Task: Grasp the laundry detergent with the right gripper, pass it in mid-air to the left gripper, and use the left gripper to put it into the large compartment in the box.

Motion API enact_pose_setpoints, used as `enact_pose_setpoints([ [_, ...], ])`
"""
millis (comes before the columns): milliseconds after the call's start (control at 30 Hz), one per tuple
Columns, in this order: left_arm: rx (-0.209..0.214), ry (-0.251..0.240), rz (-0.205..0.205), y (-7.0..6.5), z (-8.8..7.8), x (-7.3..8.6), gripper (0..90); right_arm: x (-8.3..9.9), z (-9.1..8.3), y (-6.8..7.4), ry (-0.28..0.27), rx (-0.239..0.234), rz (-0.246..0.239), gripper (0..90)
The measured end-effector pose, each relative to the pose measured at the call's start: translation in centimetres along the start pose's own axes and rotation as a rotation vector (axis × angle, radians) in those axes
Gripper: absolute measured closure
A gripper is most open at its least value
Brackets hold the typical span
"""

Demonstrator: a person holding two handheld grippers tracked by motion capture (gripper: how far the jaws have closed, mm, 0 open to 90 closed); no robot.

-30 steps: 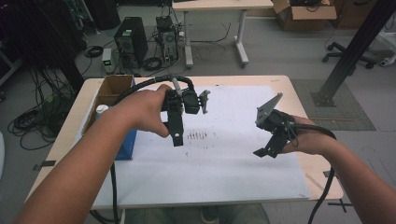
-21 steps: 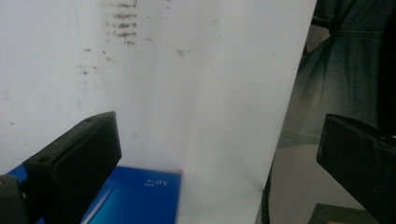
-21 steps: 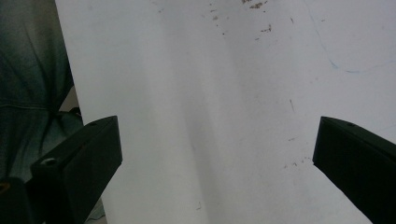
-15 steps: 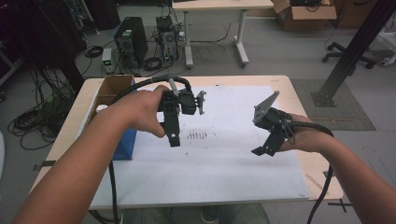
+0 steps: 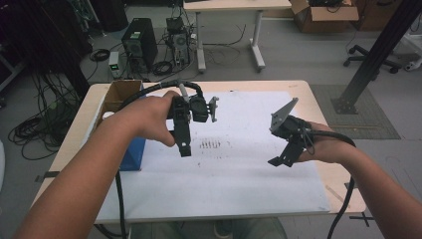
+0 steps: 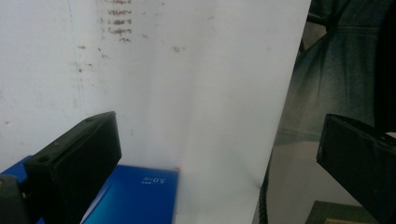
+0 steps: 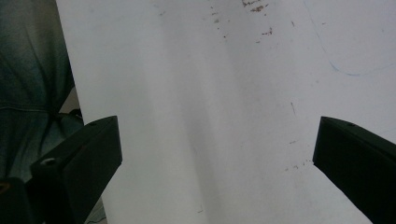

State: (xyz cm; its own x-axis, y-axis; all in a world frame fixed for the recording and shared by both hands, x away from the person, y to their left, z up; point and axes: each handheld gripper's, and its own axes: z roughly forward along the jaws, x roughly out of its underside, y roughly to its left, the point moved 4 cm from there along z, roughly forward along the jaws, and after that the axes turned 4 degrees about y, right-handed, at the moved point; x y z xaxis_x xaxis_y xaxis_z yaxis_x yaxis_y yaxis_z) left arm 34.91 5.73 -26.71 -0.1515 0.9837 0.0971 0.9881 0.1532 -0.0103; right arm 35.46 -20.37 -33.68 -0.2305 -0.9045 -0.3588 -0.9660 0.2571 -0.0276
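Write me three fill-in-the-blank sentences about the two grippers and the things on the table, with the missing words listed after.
1. Both the left gripper and the right gripper have their jaws ____.
2. The box by the left forearm, at the edge of the white sheet, is coloured ____.
3. The open box at the table's far left corner is made of ____.

Missing words: open; blue; cardboard
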Motion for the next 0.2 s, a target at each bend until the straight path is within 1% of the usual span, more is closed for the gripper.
enact_pose_setpoints([
  [133,0.004,-0.007,0.002,-0.03,-0.02,-0.1,0.2,0.03,-0.06,0.0,-0.001,0.002,0.001,1.4],
  [200,-0.001,-0.008,0.001,-0.02,-0.02,-0.06,0.2,0.03,-0.06,0.01,0.0,0.003,0.001,1.4],
])
